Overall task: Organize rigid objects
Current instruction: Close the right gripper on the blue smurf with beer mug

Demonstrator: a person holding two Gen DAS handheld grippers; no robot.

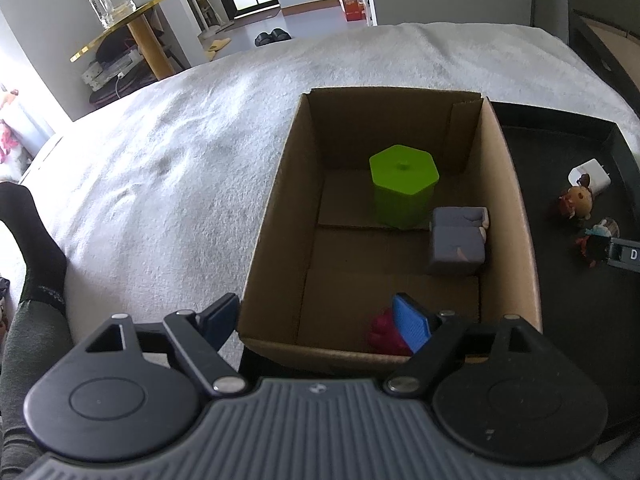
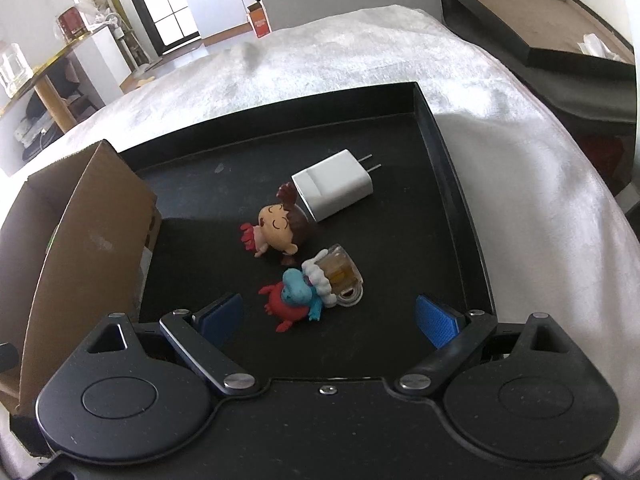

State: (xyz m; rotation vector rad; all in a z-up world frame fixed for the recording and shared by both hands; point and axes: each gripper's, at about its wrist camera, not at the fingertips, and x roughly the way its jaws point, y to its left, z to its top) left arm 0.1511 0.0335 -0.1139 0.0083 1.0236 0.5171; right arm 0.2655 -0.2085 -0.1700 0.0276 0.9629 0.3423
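Starting nearest the left wrist camera, the left gripper (image 1: 324,320) is seen with its blue-padded fingers spread wide apart, gripping nothing. Its left finger is positioned outside the near left corner of the open brown cardboard box (image 1: 272,216), and its right finger (image 1: 412,324) is positioned inside the box. A small magenta toy (image 1: 384,334) is noted on the box floor just beside that right finger; whether they touch cannot be told. Further in, a grey block-shaped item (image 1: 458,240) is found against the right wall. Beyond it, a lime-green hexagonal container (image 1: 402,190) is seen standing upright toward the far wall.

In the right wrist view, the right gripper (image 2: 330,318) is observed over the black plastic tray (image 2: 452,184), its fingers likewise wide apart and holding nothing. Just ahead, between the fingers, a red crab-like figure with a blue character on it (image 2: 292,298) is recorded lying on the tray, touching a small translucent beer-mug charm (image 2: 340,274). Further on, a brown-haired doll figurine (image 2: 278,230) is noted lying on its side. Behind it, a white plug-in charger (image 2: 334,190) is found lying flat, prongs pointing away, touching the doll's hair. The box is set at the tray's left edge, and both are set on a white textured cloth (image 2: 360,48).
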